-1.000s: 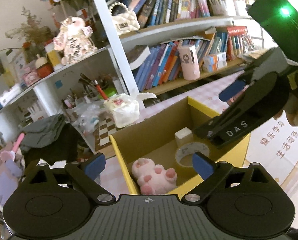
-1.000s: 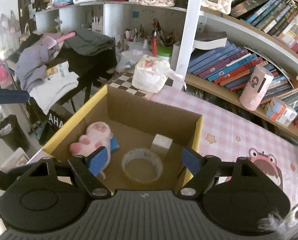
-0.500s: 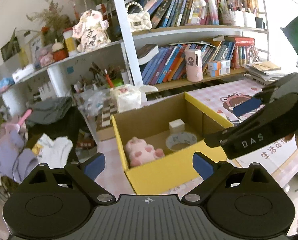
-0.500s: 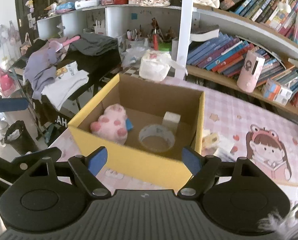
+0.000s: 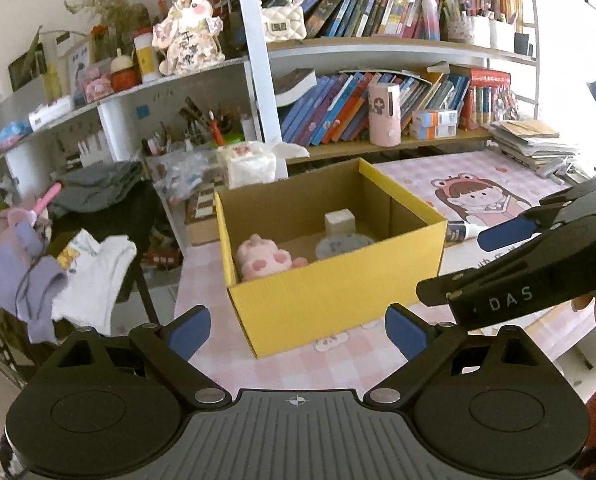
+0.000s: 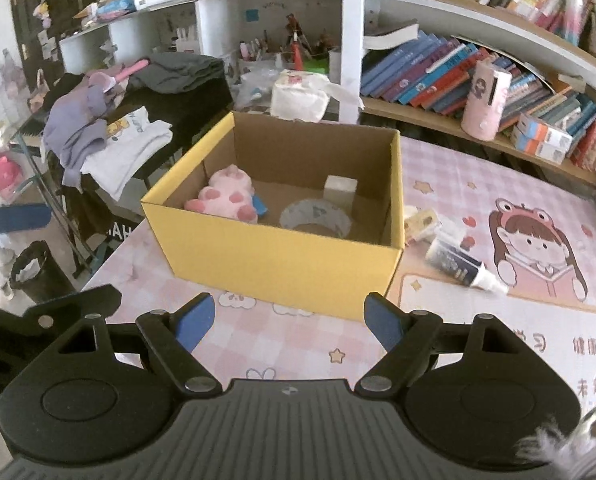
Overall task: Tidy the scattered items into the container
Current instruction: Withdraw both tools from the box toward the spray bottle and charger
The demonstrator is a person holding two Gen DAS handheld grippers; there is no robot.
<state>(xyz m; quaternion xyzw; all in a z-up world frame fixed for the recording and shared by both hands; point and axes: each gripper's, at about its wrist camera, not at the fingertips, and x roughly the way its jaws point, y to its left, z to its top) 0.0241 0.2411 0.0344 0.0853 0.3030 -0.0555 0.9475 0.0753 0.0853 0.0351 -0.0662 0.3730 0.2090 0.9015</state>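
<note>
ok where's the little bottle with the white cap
In the right wrist view the bottle lies on its side on the pink mat, right of the yellow box, beside a small yellowish item.

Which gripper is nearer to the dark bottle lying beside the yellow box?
Right. The bottle lies just ahead of the open right gripper, to its right; the left gripper is farther off, facing the box's other end.

Bookshelf [image 6: 438, 68] behind desk — pink tumbler [image 6: 485, 100] upright on it; clothes pile [image 6: 109, 128] left.

Yellow box [image 6: 273, 258], upright, holding pink plush [image 6: 227, 196]
</note>
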